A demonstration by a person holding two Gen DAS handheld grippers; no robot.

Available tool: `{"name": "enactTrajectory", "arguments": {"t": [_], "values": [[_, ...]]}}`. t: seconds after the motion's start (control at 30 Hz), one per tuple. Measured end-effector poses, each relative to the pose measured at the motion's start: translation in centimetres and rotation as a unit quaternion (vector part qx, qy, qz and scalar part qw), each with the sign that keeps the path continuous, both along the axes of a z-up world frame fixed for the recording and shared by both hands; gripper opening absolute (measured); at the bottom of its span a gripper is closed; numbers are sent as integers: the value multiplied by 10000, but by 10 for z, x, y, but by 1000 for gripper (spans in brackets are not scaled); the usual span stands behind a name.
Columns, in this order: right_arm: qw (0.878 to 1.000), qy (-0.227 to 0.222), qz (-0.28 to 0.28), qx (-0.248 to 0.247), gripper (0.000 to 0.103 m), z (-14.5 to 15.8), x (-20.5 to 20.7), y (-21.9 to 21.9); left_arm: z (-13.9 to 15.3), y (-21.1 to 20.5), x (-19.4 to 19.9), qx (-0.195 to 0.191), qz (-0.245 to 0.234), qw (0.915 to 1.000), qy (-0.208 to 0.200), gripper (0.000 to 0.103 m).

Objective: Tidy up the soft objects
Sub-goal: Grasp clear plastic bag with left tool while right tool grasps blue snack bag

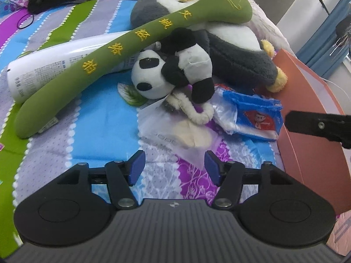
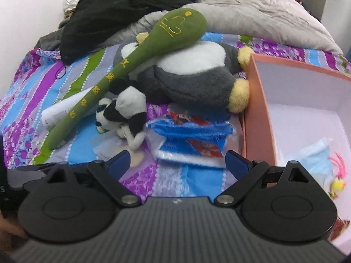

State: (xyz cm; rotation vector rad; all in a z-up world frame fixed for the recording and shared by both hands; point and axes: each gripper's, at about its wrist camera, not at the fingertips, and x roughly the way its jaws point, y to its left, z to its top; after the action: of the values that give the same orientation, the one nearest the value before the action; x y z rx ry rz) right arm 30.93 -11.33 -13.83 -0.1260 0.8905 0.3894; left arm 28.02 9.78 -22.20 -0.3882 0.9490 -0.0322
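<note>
Here, your left gripper point(image 1: 174, 168) hangs over the striped, flowered bedsheet point(image 1: 92, 118) with its blue pads point(image 1: 136, 166) standing apart and nothing between them; a clear plastic packet point(image 1: 171, 131) lies just ahead of the fingertips. Your right gripper point(image 2: 175, 163) is spread wider and also holds nothing, its jaws framing the near edge of a blue tissue pack point(image 2: 190, 140). The soft things sit heaped ahead of you: a small panda plush point(image 1: 173, 70) lies on its side, touching the packet and the tissue pack, and behind it rests a large grey-and-white plush with yellow feet point(image 1: 237, 50). A long green plush stick with yellow embroidered characters point(image 1: 122, 46) leans across both, its round head up on the big plush and its tail down on the sheet, crossing over a white bottle point(image 1: 54, 63) that lies flat. To your right stands an open pink box point(image 2: 258, 109), its wall just beside the big plush's foot; inside it lie a light blue face mask point(image 2: 316, 164) and a small pink-and-yellow toy point(image 2: 337, 182).
</note>
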Motion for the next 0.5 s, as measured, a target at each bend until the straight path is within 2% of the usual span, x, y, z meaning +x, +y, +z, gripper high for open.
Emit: {"name": "enactTrajectory", "arguments": {"t": [0.13, 0.27, 0.5], "values": [[9998, -87, 114, 106, 95, -8, 11, 6, -6, -4, 8, 148, -33, 9999, -50, 65], [9994, -288, 111, -164, 94, -19, 21, 14, -11, -5, 14, -34, -29, 9998, -182, 65], [9937, -758, 240, -795, 94, -39, 35, 28, -16, -10, 23, -49, 113, 9995, -306, 65]]}}
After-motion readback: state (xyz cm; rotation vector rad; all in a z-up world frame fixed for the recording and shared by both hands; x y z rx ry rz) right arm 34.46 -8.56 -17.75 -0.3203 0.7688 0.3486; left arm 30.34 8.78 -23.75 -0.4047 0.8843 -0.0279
